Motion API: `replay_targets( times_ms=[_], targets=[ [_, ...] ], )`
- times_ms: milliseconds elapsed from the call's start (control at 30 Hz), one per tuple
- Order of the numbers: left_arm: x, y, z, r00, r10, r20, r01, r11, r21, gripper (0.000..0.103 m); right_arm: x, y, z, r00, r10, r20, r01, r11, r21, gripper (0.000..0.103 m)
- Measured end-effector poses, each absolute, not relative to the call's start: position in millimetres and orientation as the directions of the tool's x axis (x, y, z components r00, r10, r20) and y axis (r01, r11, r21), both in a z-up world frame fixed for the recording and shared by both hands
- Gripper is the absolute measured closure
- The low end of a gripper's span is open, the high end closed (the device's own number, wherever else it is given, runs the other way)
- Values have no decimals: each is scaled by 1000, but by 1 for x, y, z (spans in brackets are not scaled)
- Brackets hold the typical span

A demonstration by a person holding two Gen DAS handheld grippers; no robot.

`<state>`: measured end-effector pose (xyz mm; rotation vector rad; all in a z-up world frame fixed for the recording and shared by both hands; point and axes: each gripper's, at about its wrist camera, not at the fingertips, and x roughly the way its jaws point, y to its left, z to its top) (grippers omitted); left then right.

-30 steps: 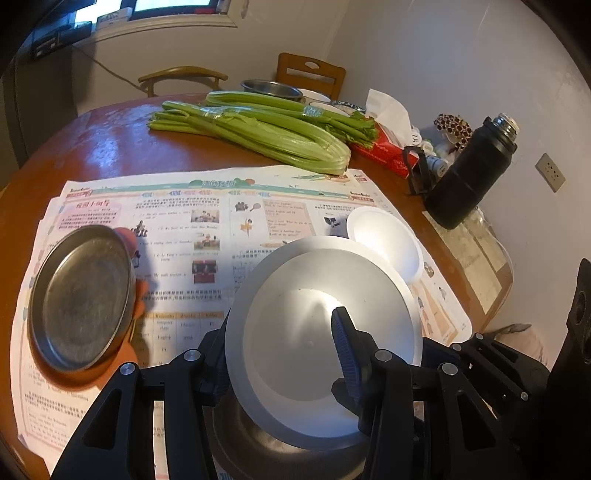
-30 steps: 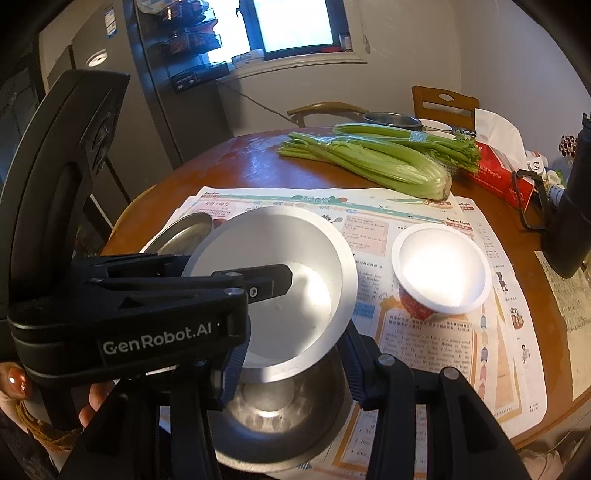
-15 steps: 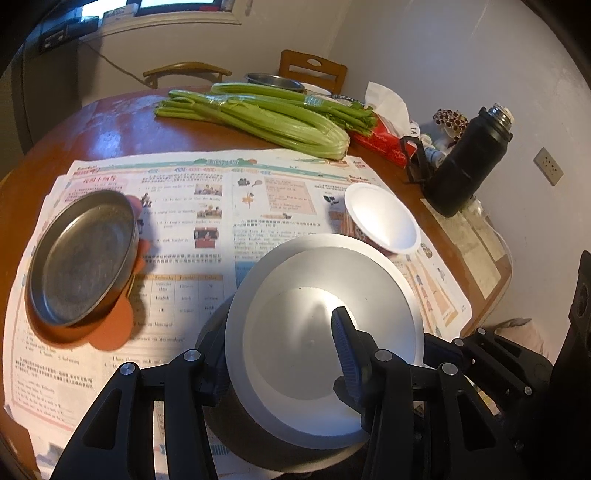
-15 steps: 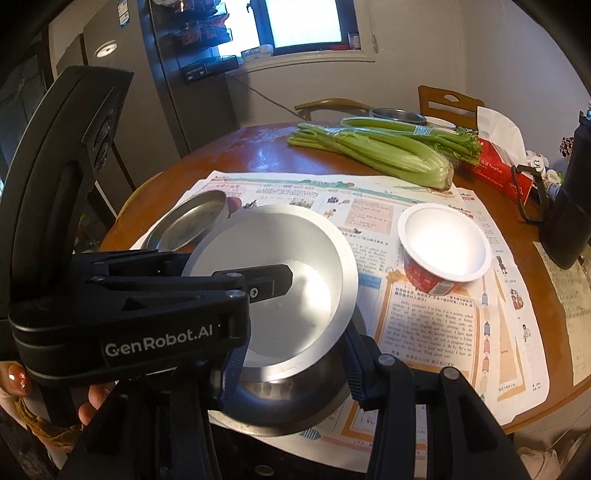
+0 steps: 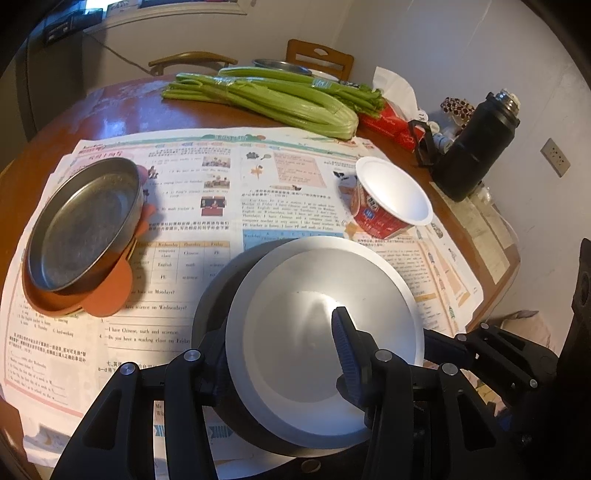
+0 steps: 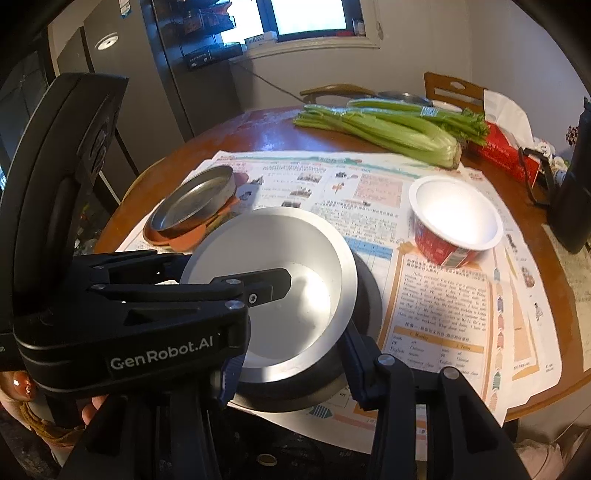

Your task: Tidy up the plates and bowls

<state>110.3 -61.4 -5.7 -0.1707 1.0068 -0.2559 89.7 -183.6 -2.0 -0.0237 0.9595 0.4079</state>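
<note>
White bowl [image 5: 317,339] tilted, mouth up; left tongs [image 5: 280,354] pinching rim; right tongs [image 6: 291,354] straddling it.

A silver-white bowl [image 5: 317,332] sits in a dark grey bowl [image 5: 210,306]. The metal plate [image 5: 85,225] is dull steel grey on an orange plate [image 5: 107,291]. The cup [image 5: 388,203] is white inside, red with blue printing outside. Celery [image 5: 273,99] is green; the newspaper [image 5: 221,192] is white with pink, teal and orange panels; the table [image 5: 122,114] is reddish brown.

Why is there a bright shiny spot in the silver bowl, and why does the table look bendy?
Left wrist view: glare sits inside the silver bowl, just past the left tongs. Right wrist view: the window is washed out white. Both views: the fisheye lens curves the table edge.
</note>
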Motion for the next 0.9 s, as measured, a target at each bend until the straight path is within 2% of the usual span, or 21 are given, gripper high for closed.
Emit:
replay_targets(
  times_ms=[500, 900],
  targets=[
    [113, -59, -14, 506, -254, -824, 120, 967, -225, 54, 100, -181, -18, 464, 305, -831, -338, 929, 152, 55],
    [114, -56, -12, 514, -258, -818, 118, 966, -231, 54, 100, -183, -14, 495, 286, -820, -331, 935, 127, 55]
  ],
)
